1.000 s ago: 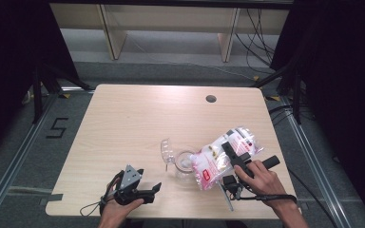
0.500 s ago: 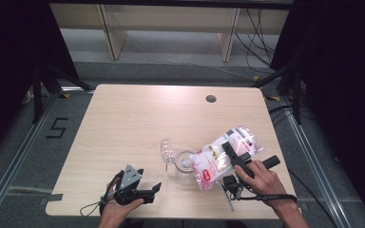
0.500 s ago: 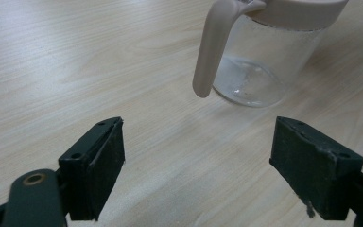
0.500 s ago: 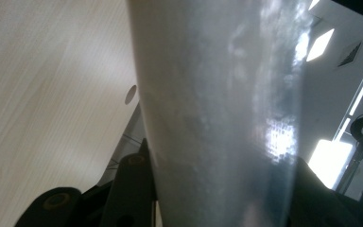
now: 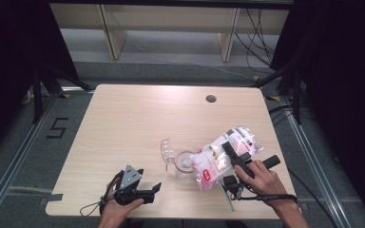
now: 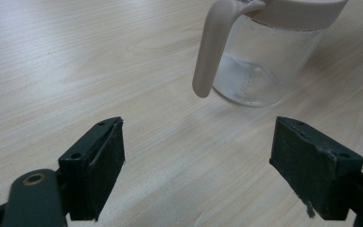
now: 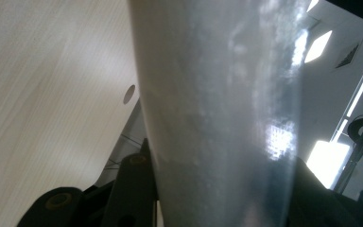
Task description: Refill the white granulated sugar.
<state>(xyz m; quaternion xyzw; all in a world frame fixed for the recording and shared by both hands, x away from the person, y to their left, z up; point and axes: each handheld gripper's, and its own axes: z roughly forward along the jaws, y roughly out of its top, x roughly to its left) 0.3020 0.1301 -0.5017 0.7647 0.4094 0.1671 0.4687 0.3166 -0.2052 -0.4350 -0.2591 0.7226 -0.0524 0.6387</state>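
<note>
The right tool (image 5: 232, 151) pinches a clear plastic bag (image 5: 221, 156). Its two jaws press on the bag from both sides, one at each edge of it in the right tool view. There the bag (image 7: 217, 113) looks grey and shiny, with bright spots of light on it. In the high view the bag is see-through with red and white print, and it looks full. It is tilted, with its low end over the mouth of the jug (image 5: 184, 164).

The jug is clear glass with a pale rim and a pale handle (image 6: 212, 47). It stands near the front edge of the counter (image 5: 138, 118), a bit right of the middle. A clear lid (image 5: 166, 149) sits just left of the jug.

The left tool (image 5: 156, 188) is left of the jug, close to the front edge. Its jaws are spread wide and hold nothing. They point at the jug (image 6: 264, 56), with bare wood between them. A hand (image 5: 116, 209) holds this tool low on the counter.

A round hole (image 5: 211, 99) lies far behind the jug, near the back edge.
</note>
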